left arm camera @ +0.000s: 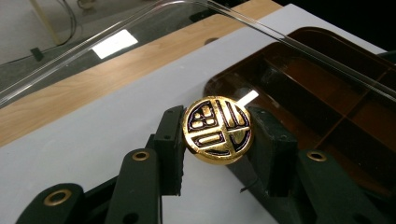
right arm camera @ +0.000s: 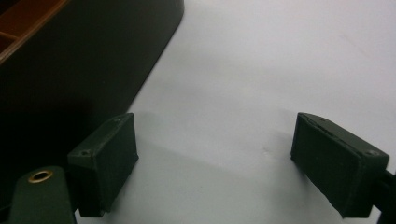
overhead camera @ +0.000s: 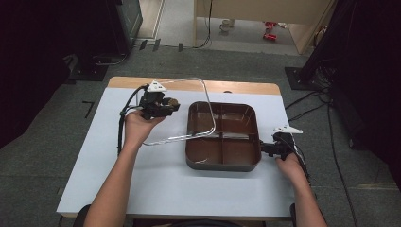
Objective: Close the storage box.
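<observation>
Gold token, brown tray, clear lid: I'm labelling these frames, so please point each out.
Gold token (left arm camera: 217, 129), left gripper view: middle of its patterned face.
Brown tray (overhead camera: 222, 164), high view: near wall.
Clear lid (overhead camera: 211, 113), high view: edge over the tray.

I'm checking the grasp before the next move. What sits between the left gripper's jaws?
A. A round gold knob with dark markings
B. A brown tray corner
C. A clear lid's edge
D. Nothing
A: in the left gripper view, the left gripper pinches a round gold knob from both sides.
</observation>
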### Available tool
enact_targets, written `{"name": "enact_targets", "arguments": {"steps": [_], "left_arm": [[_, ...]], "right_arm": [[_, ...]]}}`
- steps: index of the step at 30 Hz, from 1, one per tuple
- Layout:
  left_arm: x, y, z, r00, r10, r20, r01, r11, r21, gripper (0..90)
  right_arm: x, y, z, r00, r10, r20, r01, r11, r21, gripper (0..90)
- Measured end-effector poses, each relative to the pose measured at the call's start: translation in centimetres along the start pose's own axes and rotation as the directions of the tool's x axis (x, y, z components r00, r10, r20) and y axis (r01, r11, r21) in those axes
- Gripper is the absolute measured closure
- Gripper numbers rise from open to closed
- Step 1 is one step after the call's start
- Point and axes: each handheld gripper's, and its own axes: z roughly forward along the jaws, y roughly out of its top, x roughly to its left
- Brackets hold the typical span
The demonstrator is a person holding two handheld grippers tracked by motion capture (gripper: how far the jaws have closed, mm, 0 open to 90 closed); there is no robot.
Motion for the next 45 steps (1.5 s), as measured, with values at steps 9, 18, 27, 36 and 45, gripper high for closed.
{"name": "enact_targets", "arguments": {"steps": [9,18,27,36,45], "left_arm": [[-2.4,0.3,1.6,0.9985,0.03,0.046,-0.031,0.9995,0.01,59.5],[-5.4,0.2,4.1,0.9918,0.062,0.111,-0.066,0.9974,0.029,59.4],[-7.9,0.5,6.5,0.9842,0.083,0.156,-0.089,0.9953,0.037,59.5],[-10.1,1.0,8.5,0.9724,0.131,0.193,-0.144,0.9881,0.054,59.5],[-11.8,0.8,10.2,0.9714,0.133,0.197,-0.153,0.9841,0.09,59.5]], "right_arm": [[0.0,0.0,0.0,1.0,-0.002,0.0,0.002,1.0,0.001,14.1],[0.0,0.0,0.0,1.0,-0.005,0.0,0.005,1.0,0.0,14.2],[0.0,0.0,0.0,1.0,-0.004,0.0,0.004,1.0,0.001,14.2],[0.0,0.0,0.0,1.0,-0.003,0.0,0.003,1.0,0.0,14.2],[0.0,0.0,0.0,1.0,-0.002,0.0,0.002,1.0,0.0,14.2]]}}
